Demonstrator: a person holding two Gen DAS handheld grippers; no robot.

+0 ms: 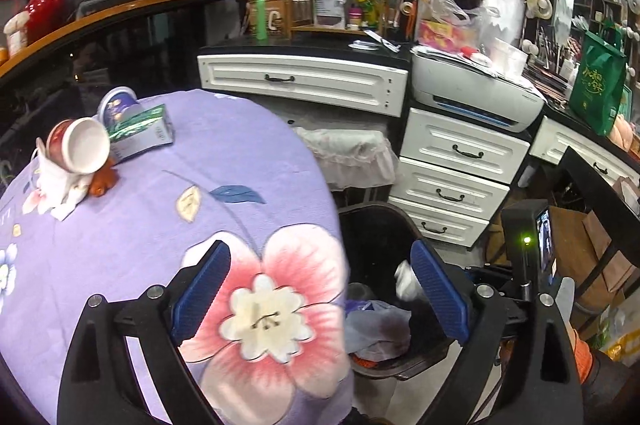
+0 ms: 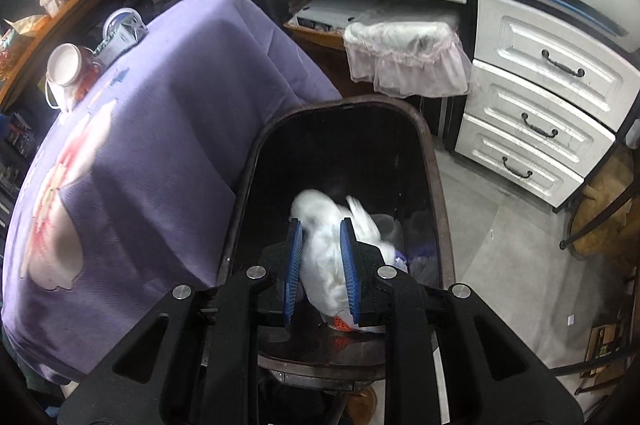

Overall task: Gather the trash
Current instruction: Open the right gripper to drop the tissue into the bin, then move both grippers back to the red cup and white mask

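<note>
My right gripper [image 2: 321, 223] is shut on a crumpled white paper wad [image 2: 320, 253], which hangs just above the mouth of a dark trash bin [image 2: 428, 145]. The left wrist view shows the same wad [image 1: 406, 279] over the bin [image 1: 376, 209], which holds a greyish plastic bag [image 1: 376, 325] and other scraps. My left gripper [image 1: 320, 249] stands open with nothing between its fingers, over the table's edge next to the bin. At the far side of the purple flowered tablecloth [image 1: 120, 225] lie a tipped white cup [image 1: 84, 149], a green-and-white carton [image 1: 140, 133] and a blue-and-white tub [image 1: 118, 105].
White drawer units [image 1: 456, 161] and a printer [image 1: 472, 93] stand behind the bin. A frilled pink cover [image 2: 404, 57] hangs over something between table and drawers. A curved wooden counter [image 1: 120, 5] with a red vase [image 1: 40, 1] runs behind the table. Grey floor tiles [image 2: 500, 245] lie right of the bin.
</note>
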